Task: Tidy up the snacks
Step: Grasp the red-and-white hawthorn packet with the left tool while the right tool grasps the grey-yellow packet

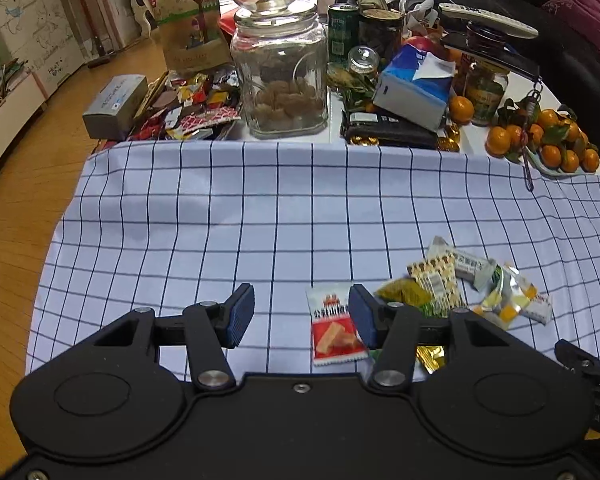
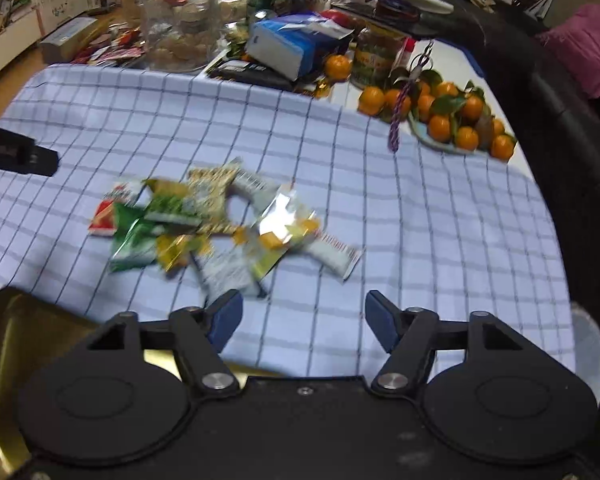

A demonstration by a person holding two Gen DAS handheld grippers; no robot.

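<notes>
A pile of small snack packets [image 2: 220, 224] lies on the blue checked cloth [image 2: 420, 220]; it also shows in the left wrist view [image 1: 460, 284]. A red and white wafer packet [image 1: 334, 326] lies at the pile's left edge, just inside the right finger of my left gripper [image 1: 302, 316], which is open and empty above the cloth. My right gripper [image 2: 304, 318] is open and empty, just in front of the pile. A gold tray [image 2: 12, 328] sits under its left side. The right wrist view is blurred.
The table's far side is crowded: a glass jar of nuts [image 1: 280, 76], a grey box [image 1: 114, 106], loose sweets [image 1: 188, 108], a tissue pack [image 1: 416, 84], cans, a plate of tangerines [image 1: 548, 140]. A dark sofa [image 2: 560, 92] stands at the right, wooden floor [image 1: 16, 200] at the left.
</notes>
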